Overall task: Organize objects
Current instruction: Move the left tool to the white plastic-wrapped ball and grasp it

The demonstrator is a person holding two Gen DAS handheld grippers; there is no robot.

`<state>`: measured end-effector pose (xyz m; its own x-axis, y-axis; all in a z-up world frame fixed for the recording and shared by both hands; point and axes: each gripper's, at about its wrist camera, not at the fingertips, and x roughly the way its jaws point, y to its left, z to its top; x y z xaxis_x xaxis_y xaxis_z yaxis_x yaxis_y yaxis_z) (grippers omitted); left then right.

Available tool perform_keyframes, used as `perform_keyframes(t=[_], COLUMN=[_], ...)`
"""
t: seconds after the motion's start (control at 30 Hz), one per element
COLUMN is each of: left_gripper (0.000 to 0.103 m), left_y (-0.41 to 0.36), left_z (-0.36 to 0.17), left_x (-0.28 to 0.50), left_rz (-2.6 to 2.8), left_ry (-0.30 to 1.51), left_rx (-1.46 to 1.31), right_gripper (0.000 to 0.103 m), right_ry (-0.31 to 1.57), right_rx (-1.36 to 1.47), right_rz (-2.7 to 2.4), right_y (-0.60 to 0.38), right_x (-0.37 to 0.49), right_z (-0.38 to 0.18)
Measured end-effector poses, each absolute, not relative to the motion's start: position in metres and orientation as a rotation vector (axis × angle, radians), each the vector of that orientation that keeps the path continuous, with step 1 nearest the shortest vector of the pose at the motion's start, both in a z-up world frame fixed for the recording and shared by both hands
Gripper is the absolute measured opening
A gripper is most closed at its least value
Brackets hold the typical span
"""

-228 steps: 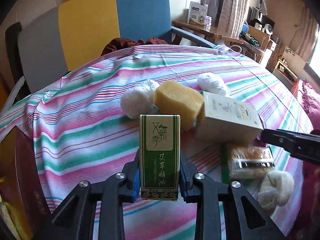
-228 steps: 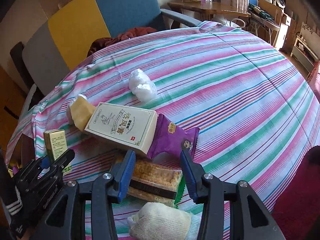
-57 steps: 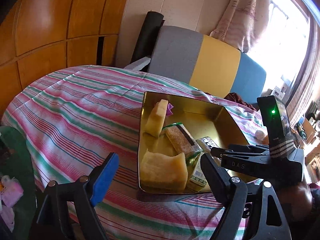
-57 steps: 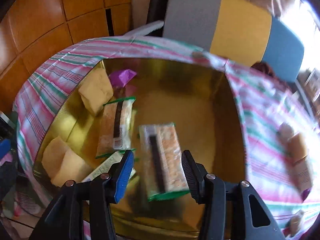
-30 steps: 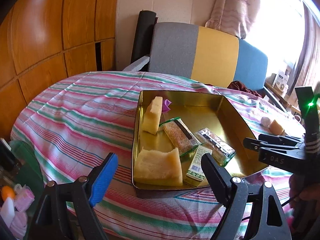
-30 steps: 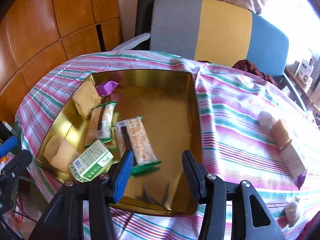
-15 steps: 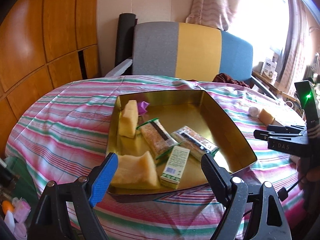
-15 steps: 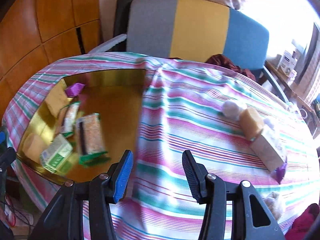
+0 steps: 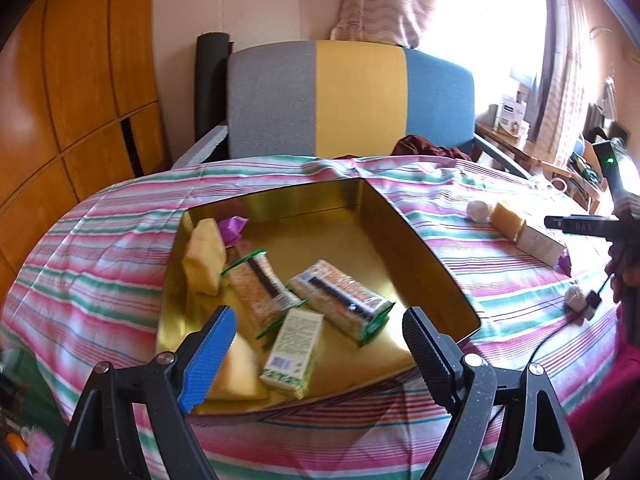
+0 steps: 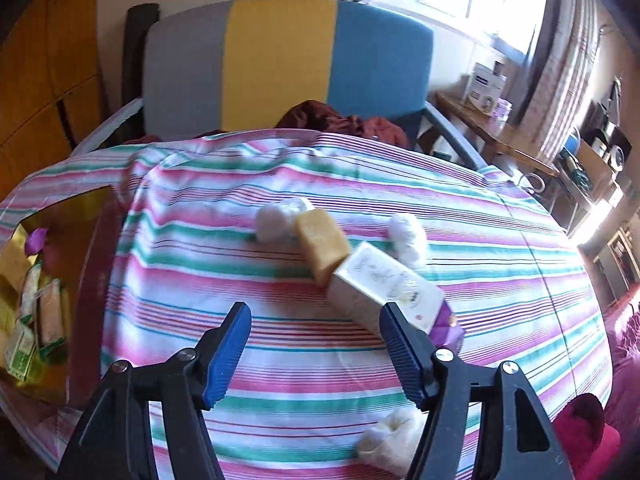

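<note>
A gold tin (image 9: 400,216) on the striped tablecloth holds two wrapped snack bars (image 9: 340,296), a green-and-white box (image 9: 292,348), yellow sponges (image 9: 204,256) and a purple wrapper. My left gripper (image 9: 316,344) hovers open over the tin's near side, holding nothing. My right gripper (image 10: 316,340) is over the cloth to the tin's right; its jaws are opening with nothing between them. Ahead of it lie a cream box (image 10: 384,284), a yellow sponge (image 10: 322,246), white wrapped balls (image 10: 274,220) and a purple packet (image 10: 448,328). Another pale bundle (image 10: 386,440) lies near its right finger.
A grey, yellow and blue chair (image 9: 348,96) stands behind the table. Dark red cloth (image 10: 340,120) lies on its seat. A wooden side table (image 10: 492,136) with boxes is at the right. A person's hand (image 9: 624,268) holds the right gripper at the left view's edge.
My right gripper swung right from the tin to the loose items on the cloth, and its jaws widened. My left gripper shifted a little and stayed open over the tin.
</note>
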<state>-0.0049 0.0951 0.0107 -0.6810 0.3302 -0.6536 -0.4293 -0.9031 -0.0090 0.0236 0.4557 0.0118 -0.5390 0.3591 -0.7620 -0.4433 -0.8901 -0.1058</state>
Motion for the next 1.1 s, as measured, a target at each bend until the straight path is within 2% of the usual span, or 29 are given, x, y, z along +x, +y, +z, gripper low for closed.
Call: perform_keyframes(t=[0.2, 0.27, 0.47, 0.67, 1.03, 1.1], left_gripper=[0.086, 0.086, 0.086, 0.086, 0.084, 0.077], left_y=[0.125, 0.137, 0.18, 0.234, 0.322, 0.339], left_z=[0.012, 0.014, 0.022, 0.021, -0.001, -0.003], left_x=[-0.006, -0.006, -0.01, -0.016, -0.065, -0.077], left_rz=[2.486, 2.462, 2.374, 2.269, 2.115, 2.128], left_ry=[0.252, 0.263, 0.286, 0.31, 0.188, 0.22], left_rx=[-0.935, -0.93, -0.899, -0.924, -1.13, -1.118], right_gripper=[0.071, 0.071, 0.073, 0.073, 0.073, 0.073], right_ry=[0.366, 0.482, 0.65, 0.74, 0.853, 0.87], right_rx=[-1.085, -1.017, -0.929, -0.919, -0.941, -0.953], right_rz=[2.248, 2.231, 2.158, 2.138, 2.167, 2.178], right_y=[0.521, 0.537, 0.564, 0.573, 0.577, 0.577], right_x=[0.047, 0.059, 0.082, 0.089, 0.091, 0.09], right_z=[-0.009, -0.003, 0.002, 0.0, -0.005, -0.006])
